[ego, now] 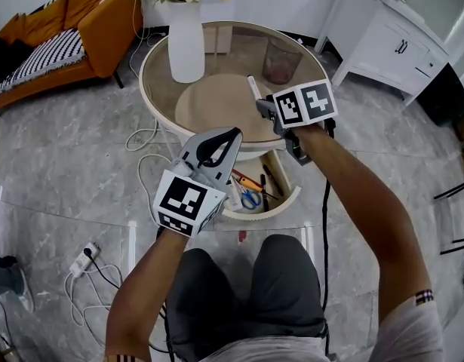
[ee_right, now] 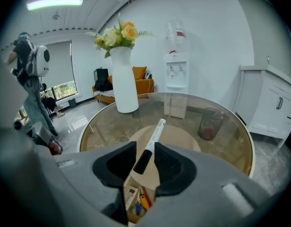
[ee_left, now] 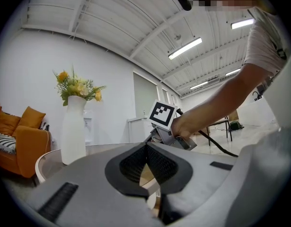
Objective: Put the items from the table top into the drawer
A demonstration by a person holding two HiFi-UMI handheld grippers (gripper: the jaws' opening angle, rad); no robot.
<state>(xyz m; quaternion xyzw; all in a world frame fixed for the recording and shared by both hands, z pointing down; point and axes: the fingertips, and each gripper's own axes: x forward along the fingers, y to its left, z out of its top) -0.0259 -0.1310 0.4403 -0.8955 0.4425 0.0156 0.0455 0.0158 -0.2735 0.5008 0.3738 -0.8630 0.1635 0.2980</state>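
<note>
A white marker with a black cap lies slanted between the jaws of my right gripper, its white end pointing out over the round glass table. The jaws stand a little wider than the marker, so this gripper is open. It hovers above the open curved drawer under the table's near edge, where scissors and other small tools lie. My left gripper is shut with nothing in it, beside the drawer's left end.
A tall white vase of yellow flowers stands on the table's far left. A mesh bin shows through the glass. An orange sofa is at left, a white cabinet at right. Cables and a power strip lie on the floor.
</note>
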